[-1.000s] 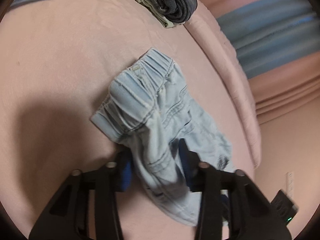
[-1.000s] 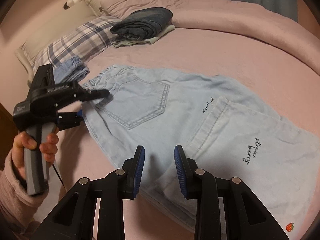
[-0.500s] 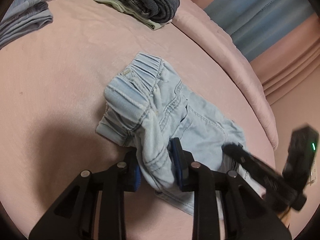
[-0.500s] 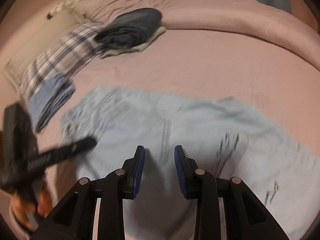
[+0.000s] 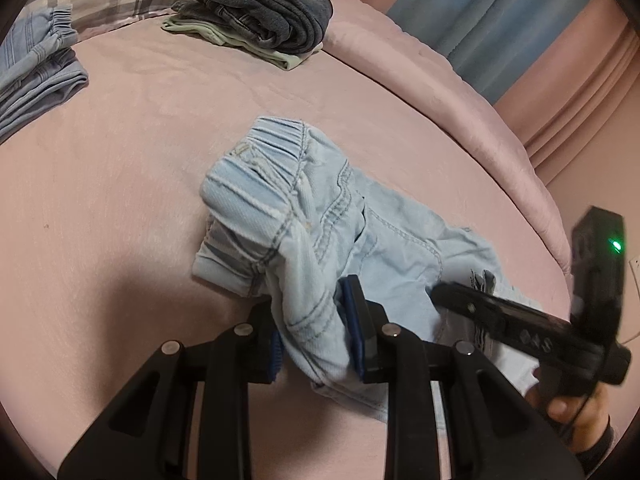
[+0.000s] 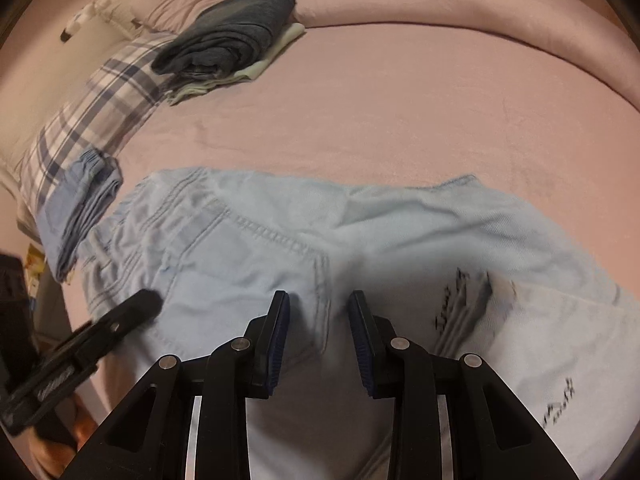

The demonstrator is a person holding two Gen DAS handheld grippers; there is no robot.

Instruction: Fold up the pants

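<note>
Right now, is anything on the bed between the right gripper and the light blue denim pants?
Nothing visible. The right gripper hovers directly over the light blue denim pants, jaws apart. The folded dark clothes pile lies far back, and the left gripper already clamps the fabric.

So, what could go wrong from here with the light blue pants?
1. The left gripper pinches only a bunched ridge of the light blue pants, so the cloth may slip out or fold unevenly.
2. The right gripper is open above the fabric; closing here could catch several layers near the back pocket.
3. The grippers are close together and might collide.
</note>
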